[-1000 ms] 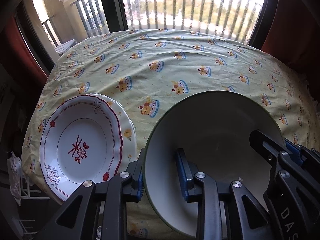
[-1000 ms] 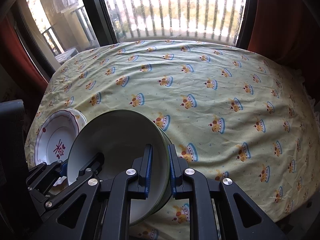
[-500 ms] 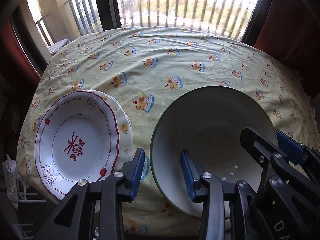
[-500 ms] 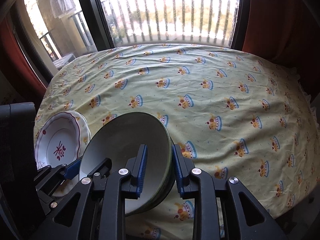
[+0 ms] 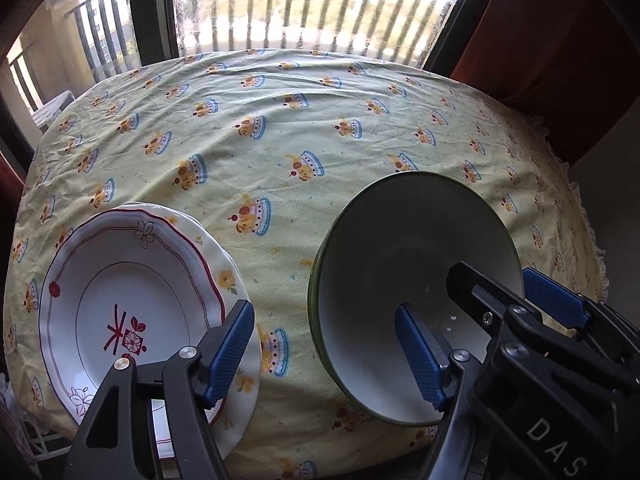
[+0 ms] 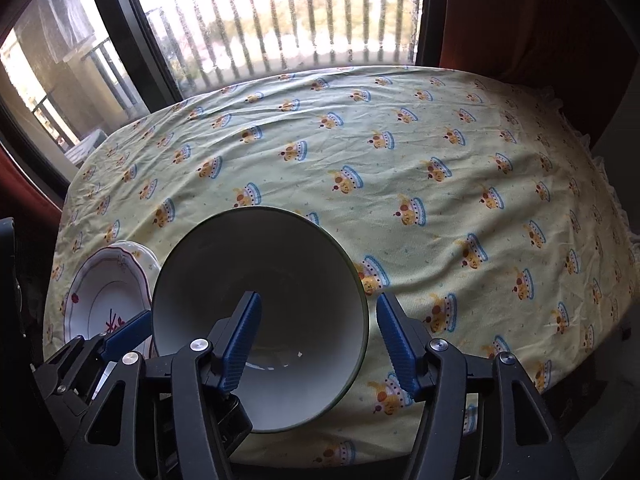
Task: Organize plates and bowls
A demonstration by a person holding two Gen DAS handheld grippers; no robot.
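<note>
On the tablecloth (image 5: pixel 280 128) sits the bowl (image 5: pixel 400 248), both tools (image 5: pixel 328 352) (image 6: pixel 320 340) spread wide, holding nothing.

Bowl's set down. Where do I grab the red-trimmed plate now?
Pinch the red-trimmed plate by its raised scalloped rim at the near edge, coming in low with the open left hand-held gripper. It lies flat on another plate, so only the rim offers purchase.

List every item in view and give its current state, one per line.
Left gripper: open, holding nothing.
Right gripper: open, fingers straddling the bowl's right rim.
Green-rimmed bowl: on the tablecloth, released.
Red-patterned plate: stacked on another plate.
Tablecloth: spread, wrinkled.
</note>
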